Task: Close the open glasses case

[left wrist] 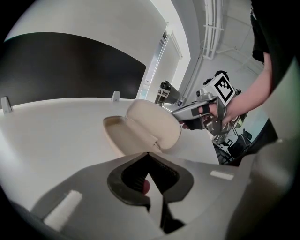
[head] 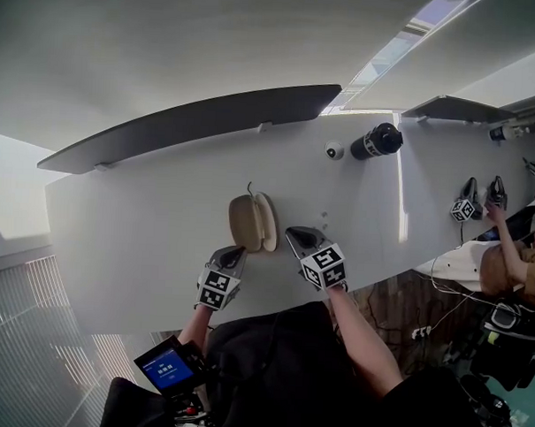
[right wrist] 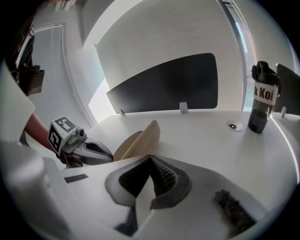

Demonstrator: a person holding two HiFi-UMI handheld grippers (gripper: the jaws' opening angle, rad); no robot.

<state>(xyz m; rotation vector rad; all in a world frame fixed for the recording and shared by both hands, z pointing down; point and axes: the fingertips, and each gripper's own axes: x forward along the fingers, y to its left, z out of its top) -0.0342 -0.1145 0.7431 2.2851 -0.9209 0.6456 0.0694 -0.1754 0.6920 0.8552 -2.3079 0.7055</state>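
On table (head: 144, 203), one glasses case (head: 254, 223) (open)

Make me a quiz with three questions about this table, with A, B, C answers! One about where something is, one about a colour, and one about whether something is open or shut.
1. Where does the black bottle stand?
A. on the floor
B. on the white table, at its far side
C. on a chair

2. What colour is the glasses case?
A. red
B. blue
C. beige

3. How is the glasses case now?
A. open, lid partly up
B. shut tight
C. in two separate pieces

Answers:
1. B: the head view shows the bottle upright on the tabletop, beyond the case.
2. C: both halves look pale beige in every view.
3. A: the left gripper view shows the lid raised off the base, with the two joined at the hinge.
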